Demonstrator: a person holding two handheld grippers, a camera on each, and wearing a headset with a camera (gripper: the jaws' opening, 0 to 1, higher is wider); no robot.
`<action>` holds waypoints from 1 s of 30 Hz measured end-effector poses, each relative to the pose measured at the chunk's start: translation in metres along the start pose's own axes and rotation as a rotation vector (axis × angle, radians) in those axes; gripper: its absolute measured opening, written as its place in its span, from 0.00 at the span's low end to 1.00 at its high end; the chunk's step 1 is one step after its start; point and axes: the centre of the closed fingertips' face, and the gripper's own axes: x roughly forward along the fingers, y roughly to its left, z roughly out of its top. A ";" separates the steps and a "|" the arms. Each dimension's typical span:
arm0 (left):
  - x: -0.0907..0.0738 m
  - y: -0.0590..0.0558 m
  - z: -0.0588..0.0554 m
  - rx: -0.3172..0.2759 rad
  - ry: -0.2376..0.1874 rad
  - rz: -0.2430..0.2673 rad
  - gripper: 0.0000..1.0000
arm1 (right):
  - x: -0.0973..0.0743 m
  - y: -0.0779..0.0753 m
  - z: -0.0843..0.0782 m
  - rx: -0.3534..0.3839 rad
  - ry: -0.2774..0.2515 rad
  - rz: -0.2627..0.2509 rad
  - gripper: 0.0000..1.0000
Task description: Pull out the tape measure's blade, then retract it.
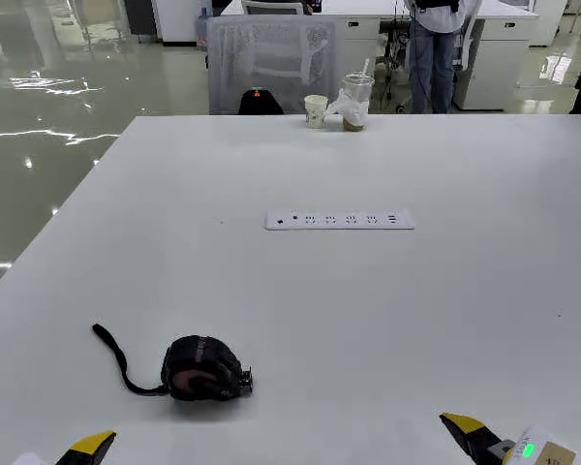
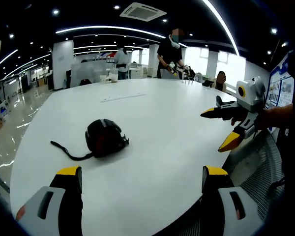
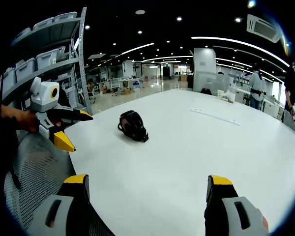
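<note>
A black tape measure (image 1: 205,368) lies on the white table (image 1: 387,310) near its front edge, blade in, with its black wrist strap (image 1: 116,356) trailing to the left. My left gripper's yellow fingertip (image 1: 89,444) sits at the front left and my right gripper's fingertip (image 1: 463,426) at the front right, both short of the tape measure. In the left gripper view, my left gripper (image 2: 141,173) stands open, the tape measure (image 2: 104,137) ahead of it and the right gripper (image 2: 226,129) open off to the side. In the right gripper view, my right gripper (image 3: 147,179) is open, the tape measure (image 3: 132,125) ahead.
A white power strip (image 1: 339,220) lies flat mid-table. At the far edge stand a paper cup (image 1: 316,109) and a plastic cup (image 1: 355,101). Beyond that edge are a mesh chair (image 1: 271,58) and a standing person (image 1: 434,44).
</note>
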 end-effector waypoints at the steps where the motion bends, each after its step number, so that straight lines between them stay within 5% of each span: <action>1: 0.000 0.000 0.000 -0.001 -0.001 0.000 0.99 | 0.000 0.000 0.000 0.001 -0.001 0.003 0.99; 30: -0.002 0.005 0.000 -0.005 0.004 0.003 0.99 | -0.005 -0.002 -0.003 0.016 0.010 -0.002 0.99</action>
